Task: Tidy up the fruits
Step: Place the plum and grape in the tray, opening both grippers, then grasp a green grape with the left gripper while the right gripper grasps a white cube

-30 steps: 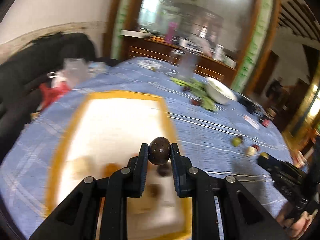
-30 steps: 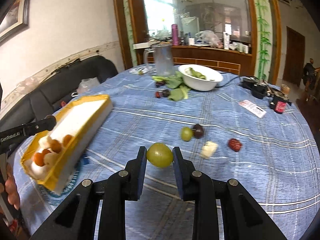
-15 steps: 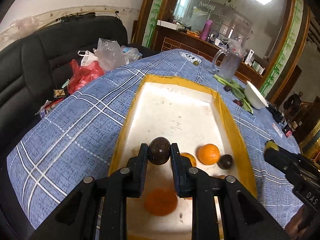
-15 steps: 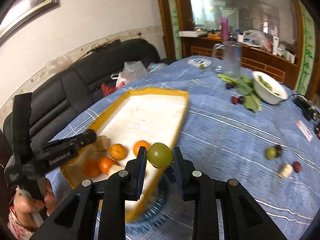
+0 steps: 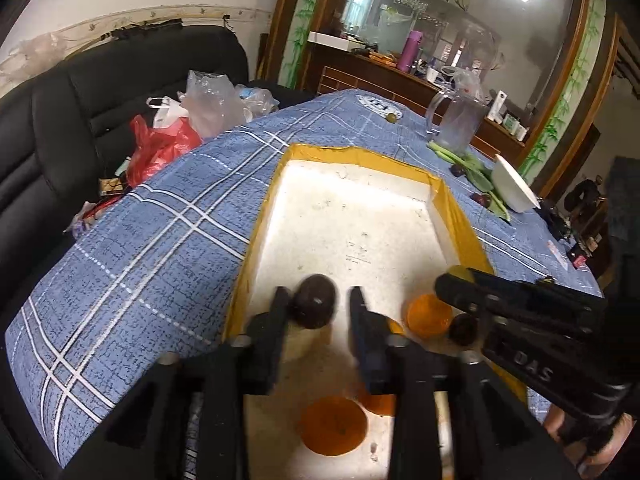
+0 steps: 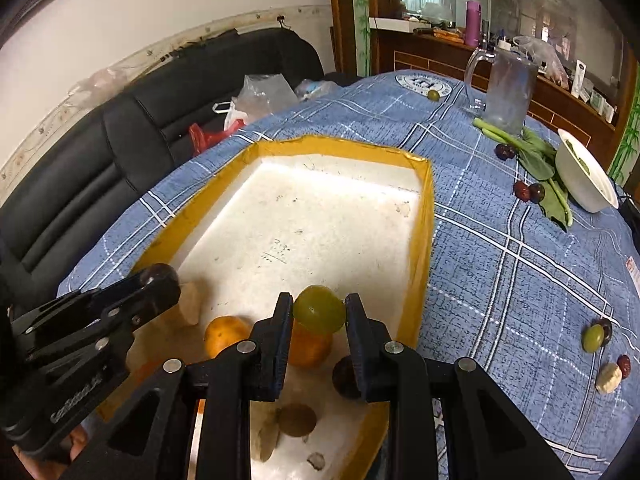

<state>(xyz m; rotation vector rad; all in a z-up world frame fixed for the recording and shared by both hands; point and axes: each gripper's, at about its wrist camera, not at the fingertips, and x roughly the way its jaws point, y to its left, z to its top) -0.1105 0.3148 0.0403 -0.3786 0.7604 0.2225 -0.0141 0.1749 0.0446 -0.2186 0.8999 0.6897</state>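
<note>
Your desk (image 5: 152,240) under the blue checked cloth carries a yellow-rimmed tray (image 5: 460,216) right below both tools. Your left tool (image 5: 316,306) has just been spreading, so the dark fruit (image 5: 314,306) sits loose between its jaws, probably dropping to join the oranges (image 5: 428,314) beneath; your right tool (image 6: 318,312) pinches a green grape (image 6: 319,309) over the tray's near end. More fruit (image 6: 596,336) waits on the cloth off to its right, and with the tools close together, mind a bump.
</note>
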